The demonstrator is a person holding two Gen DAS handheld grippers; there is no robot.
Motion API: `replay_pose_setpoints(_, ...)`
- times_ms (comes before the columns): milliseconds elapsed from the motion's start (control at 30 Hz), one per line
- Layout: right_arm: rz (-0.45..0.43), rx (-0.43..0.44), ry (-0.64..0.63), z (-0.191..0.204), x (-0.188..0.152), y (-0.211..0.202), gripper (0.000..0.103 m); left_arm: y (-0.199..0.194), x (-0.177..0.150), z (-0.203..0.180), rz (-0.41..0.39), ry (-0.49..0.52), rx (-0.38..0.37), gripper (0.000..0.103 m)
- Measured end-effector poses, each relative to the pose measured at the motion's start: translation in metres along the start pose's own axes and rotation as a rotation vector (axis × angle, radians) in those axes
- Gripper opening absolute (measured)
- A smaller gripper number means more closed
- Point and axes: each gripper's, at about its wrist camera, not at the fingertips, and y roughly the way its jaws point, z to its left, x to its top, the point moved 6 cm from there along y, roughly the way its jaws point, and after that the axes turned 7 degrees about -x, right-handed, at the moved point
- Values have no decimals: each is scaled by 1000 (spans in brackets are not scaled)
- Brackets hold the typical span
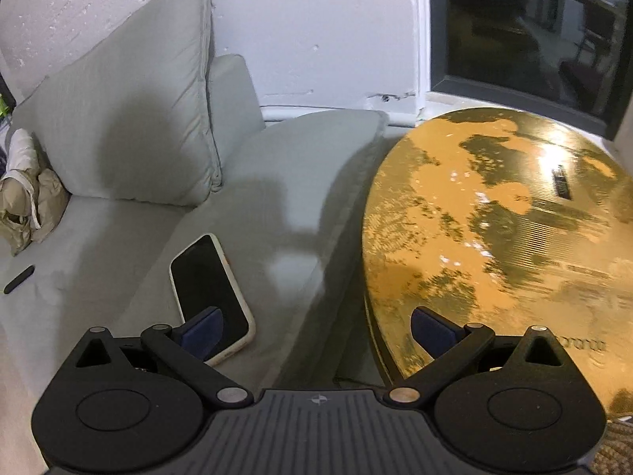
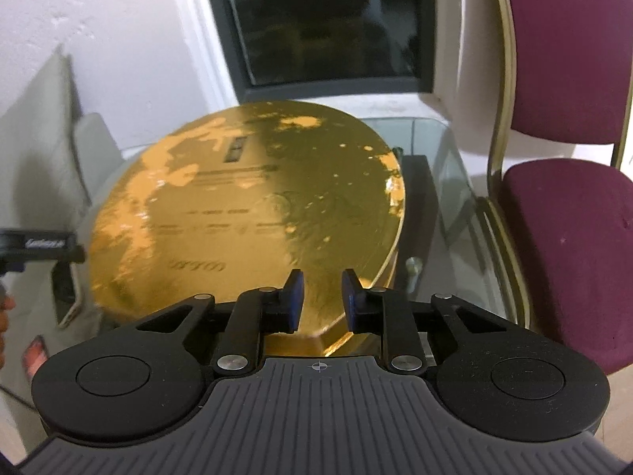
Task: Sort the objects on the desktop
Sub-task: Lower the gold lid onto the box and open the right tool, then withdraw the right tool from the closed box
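A phone (image 1: 209, 293) with a dark screen and pale case lies face up on the grey sofa seat (image 1: 277, 182). My left gripper (image 1: 316, 330) is wide open above the seat edge; its left pad (image 1: 205, 328) overlaps the phone's near end and its right pad (image 1: 431, 332) is over the gold round board (image 1: 494, 237). In the right wrist view that gold board (image 2: 245, 206) lies on a glass table (image 2: 443, 166). My right gripper (image 2: 323, 301) hovers over the board's near edge, its pads a narrow gap apart with nothing between them.
A big grey cushion (image 1: 130, 118) leans against the white wall. A beige bundle (image 1: 27, 206) and a small black object (image 1: 18, 279) lie on the sofa's left. A maroon chair (image 2: 573, 217) stands right of the glass table. A dark window (image 2: 324, 19) is behind.
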Motion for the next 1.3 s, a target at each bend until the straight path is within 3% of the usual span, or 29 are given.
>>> replay_pose_setpoints(267, 34, 14, -46, 23, 18, 29, 29, 19, 13, -1, -4, 20, 20, 101)
replay_pose_setpoints(367, 33, 19, -54, 27, 19, 30, 35, 28, 13, 1, 15, 7, 26, 103)
replay_pose_setpoints(733, 62, -100, -61, 7, 38, 64, 35, 30, 16, 0, 22, 12, 37, 102)
replay_pose_setpoints(900, 86, -111, -65, 5, 47, 72, 37, 35, 18, 6, 21, -2, 36, 102)
replay_pose_setpoints(1300, -17, -120, -92, 14, 68, 84, 38, 46, 27, 10, -22, -11, 60, 102)
